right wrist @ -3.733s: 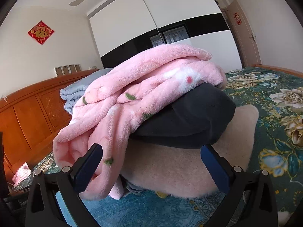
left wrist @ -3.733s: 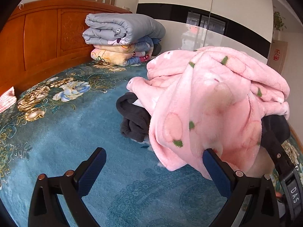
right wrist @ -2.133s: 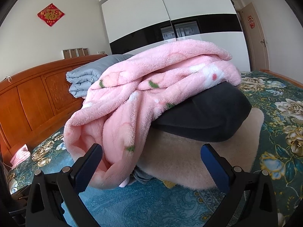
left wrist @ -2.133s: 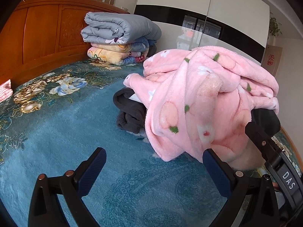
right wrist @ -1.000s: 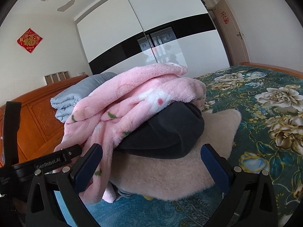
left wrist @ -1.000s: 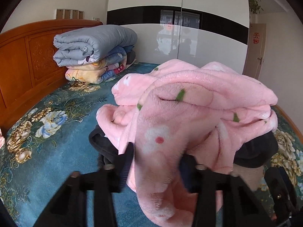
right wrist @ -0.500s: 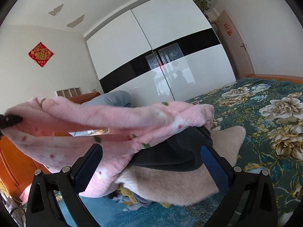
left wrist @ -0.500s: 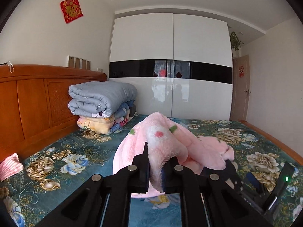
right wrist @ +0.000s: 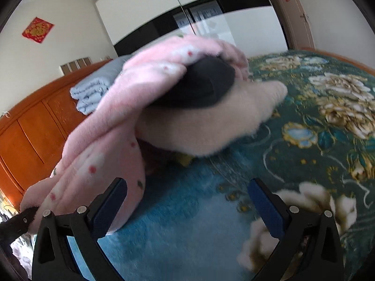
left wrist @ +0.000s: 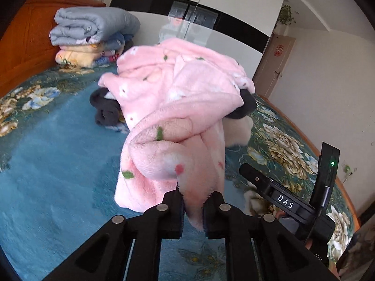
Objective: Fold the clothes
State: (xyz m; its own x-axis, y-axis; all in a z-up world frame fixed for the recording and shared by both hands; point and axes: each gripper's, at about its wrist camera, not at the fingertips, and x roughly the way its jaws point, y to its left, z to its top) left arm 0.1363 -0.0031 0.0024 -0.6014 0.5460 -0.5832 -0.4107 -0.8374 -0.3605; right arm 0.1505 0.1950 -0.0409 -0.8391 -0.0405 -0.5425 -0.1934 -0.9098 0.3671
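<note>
A pink fleece garment with small flower prints lies over a pile of clothes on the bed. My left gripper is shut on an edge of it and holds that edge up off the bed. The garment also shows in the right wrist view, stretched down to the left. My right gripper is open and empty, above the blue bedspread in front of the pile. Under the pink garment lie a dark garment and a beige fleece garment. The right gripper's body shows at the right of the left wrist view.
A stack of folded quilts stands at the head of the bed against the wooden headboard. Another dark garment lies left of the pile. A wardrobe and a door stand behind.
My left gripper closed on the pink garment's edge, lifted it, and now has pulled it back towards me and lower. My right gripper stayed open and tilted down toward the bedspread.
</note>
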